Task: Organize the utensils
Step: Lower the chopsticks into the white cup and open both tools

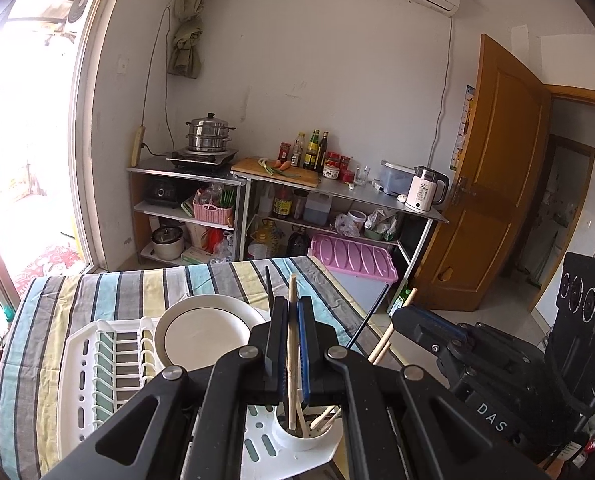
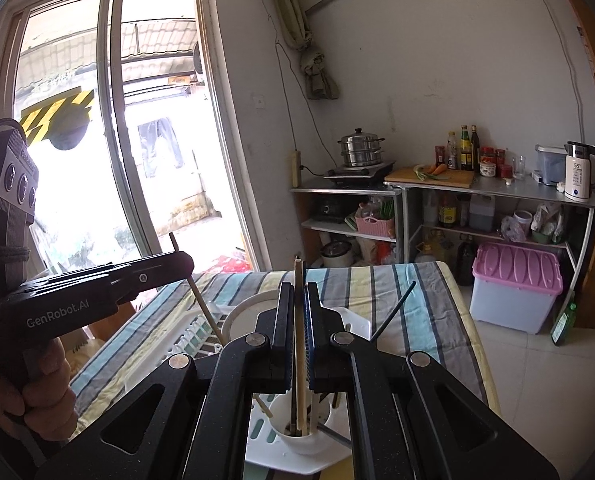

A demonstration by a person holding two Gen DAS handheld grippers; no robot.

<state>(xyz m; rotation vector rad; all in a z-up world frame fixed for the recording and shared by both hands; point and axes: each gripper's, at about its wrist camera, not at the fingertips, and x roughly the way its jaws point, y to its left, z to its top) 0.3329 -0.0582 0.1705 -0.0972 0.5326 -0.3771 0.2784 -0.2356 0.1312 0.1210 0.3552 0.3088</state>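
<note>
I am holding one wooden chopstick in each tool, both poised over the white cup (image 1: 303,434) at the corner of the dish rack (image 1: 97,364) on the striped desk (image 1: 225,276). My left tool (image 1: 292,336) is pressed together on a pale chopstick (image 1: 292,344) whose lower end is reaching down into the cup, and my right tool (image 2: 299,332) is likewise pinching a chopstick (image 2: 299,320) that is standing almost upright with its tip inside the same cup. The main risk I am judging here is that the two tools are working very close together above one small opening: seen from the left, the right tool is sitting just beside mine, so a careless move could be knocking one chopstick against the other or against the sticks already inside. If I am letting go while a stick is tilted or only barely inside the rim, it could be tipping out and rolling across the cloth toward the desk edge. The cup is also looking light, so pushing sideways on a stick could be dragging or toppling it. As for what is holding what: the cup is already carrying several chopsticks, some pale wood and at least one dark one leaning outward to the right, and the rack is holding a white plate (image 1: 205,332) with a dark rim, leaning in its slots behind the cup.
</note>
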